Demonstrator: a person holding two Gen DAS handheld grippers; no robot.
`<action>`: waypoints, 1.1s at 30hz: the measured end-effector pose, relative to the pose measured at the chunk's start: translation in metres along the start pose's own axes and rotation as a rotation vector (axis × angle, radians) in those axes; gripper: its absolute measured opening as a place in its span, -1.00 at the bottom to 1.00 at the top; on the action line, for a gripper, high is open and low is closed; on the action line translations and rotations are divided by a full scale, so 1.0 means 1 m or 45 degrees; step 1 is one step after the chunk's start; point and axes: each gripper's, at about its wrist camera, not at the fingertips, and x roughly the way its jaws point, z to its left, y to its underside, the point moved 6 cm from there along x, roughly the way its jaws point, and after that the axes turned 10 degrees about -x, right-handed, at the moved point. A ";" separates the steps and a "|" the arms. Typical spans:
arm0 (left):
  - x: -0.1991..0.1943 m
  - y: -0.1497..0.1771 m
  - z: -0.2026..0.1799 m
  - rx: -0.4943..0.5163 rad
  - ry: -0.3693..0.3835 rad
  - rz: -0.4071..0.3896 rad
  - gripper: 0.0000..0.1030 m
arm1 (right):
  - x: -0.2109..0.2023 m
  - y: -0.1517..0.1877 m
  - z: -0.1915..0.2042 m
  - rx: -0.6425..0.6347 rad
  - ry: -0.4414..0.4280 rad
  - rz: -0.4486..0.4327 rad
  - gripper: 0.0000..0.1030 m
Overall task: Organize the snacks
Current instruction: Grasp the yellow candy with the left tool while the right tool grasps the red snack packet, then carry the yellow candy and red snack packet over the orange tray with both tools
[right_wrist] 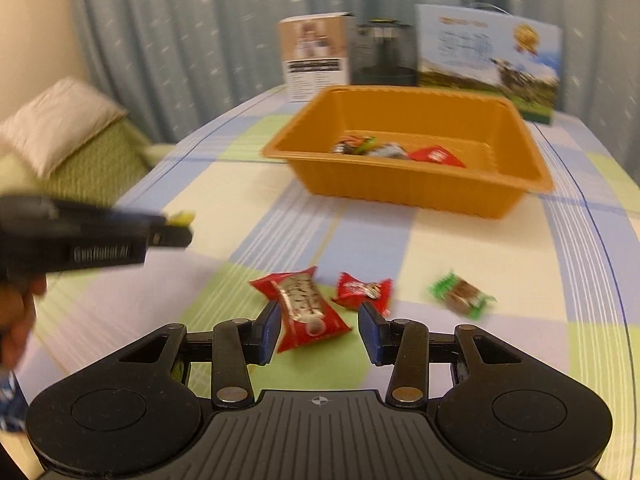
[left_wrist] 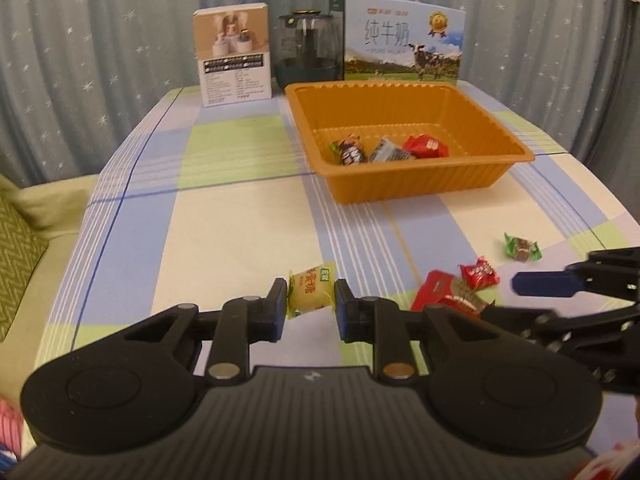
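Observation:
My left gripper (left_wrist: 310, 300) is shut on a yellow-green candy packet (left_wrist: 311, 290), held above the checked tablecloth. My right gripper (right_wrist: 318, 330) is open, its fingers on either side of a large red snack packet (right_wrist: 306, 306) that lies on the cloth. A small red candy (right_wrist: 362, 290) and a green-wrapped candy (right_wrist: 462, 296) lie just beyond it. The orange tray (left_wrist: 420, 184) farther back holds three wrapped snacks (left_wrist: 388, 148). The right gripper (left_wrist: 560, 284) shows at the right of the left wrist view; the left gripper (right_wrist: 176, 228) shows at the left of the right wrist view.
A white product box (left_wrist: 232, 56), a dark glass jar (left_wrist: 310, 48) and a milk carton box (left_wrist: 404, 38) stand behind the tray against a blue curtain. A green cushioned seat (right_wrist: 92, 148) with a white pillow sits off the table's left edge.

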 end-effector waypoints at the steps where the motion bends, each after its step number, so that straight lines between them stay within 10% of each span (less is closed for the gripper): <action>1: 0.000 -0.003 0.000 0.018 0.006 0.001 -0.57 | 0.003 -0.001 0.002 -0.014 -0.009 0.001 -0.16; 33: 0.010 -0.018 -0.012 0.028 0.051 -0.029 -0.57 | 0.020 -0.013 0.003 -0.074 0.007 -0.013 -0.45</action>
